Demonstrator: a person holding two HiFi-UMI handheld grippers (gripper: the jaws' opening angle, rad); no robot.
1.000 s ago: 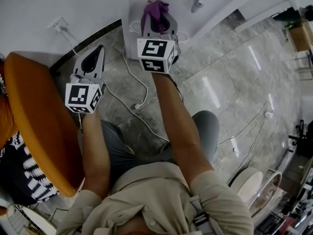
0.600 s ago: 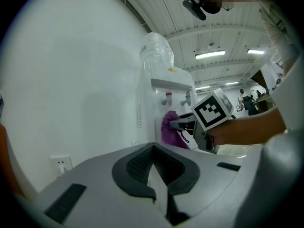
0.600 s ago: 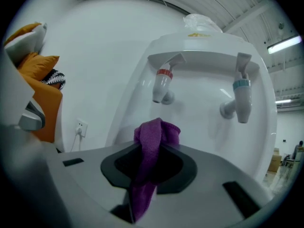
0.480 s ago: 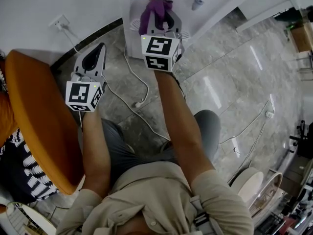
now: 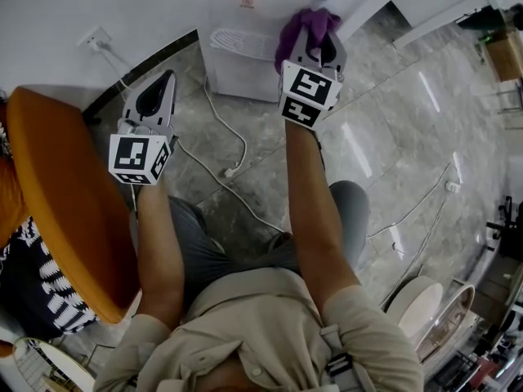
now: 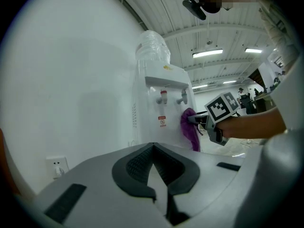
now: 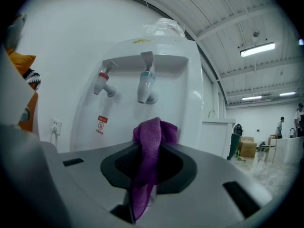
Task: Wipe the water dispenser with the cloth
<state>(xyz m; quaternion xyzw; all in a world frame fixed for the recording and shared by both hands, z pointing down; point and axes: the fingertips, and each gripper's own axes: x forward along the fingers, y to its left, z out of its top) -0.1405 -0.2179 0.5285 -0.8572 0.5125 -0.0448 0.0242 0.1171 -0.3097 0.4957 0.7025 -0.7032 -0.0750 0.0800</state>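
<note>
— As the head view looks down, where does the purple cloth sit?

— Upper centre of the frame. It is pinched in the fingers of the right gripper, just beside the right edge of the white water dispenser. The left gripper is at the left, over the grey marble floor and apart from the dispenser.

— And the left gripper view?

— Its fingers are closed together with nothing between them. Right of centre beyond them, the cloth hangs at the dispenser's front, below the two taps. I cannot tell whether it touches.

— The right gripper view?

— The fingers are clamped on the cloth, which bunches above them and trails down the centre. The dispenser fills the frame behind. Its red-handled tap and blue-handled tap are above the cloth, and a red label is at the left.
</note>
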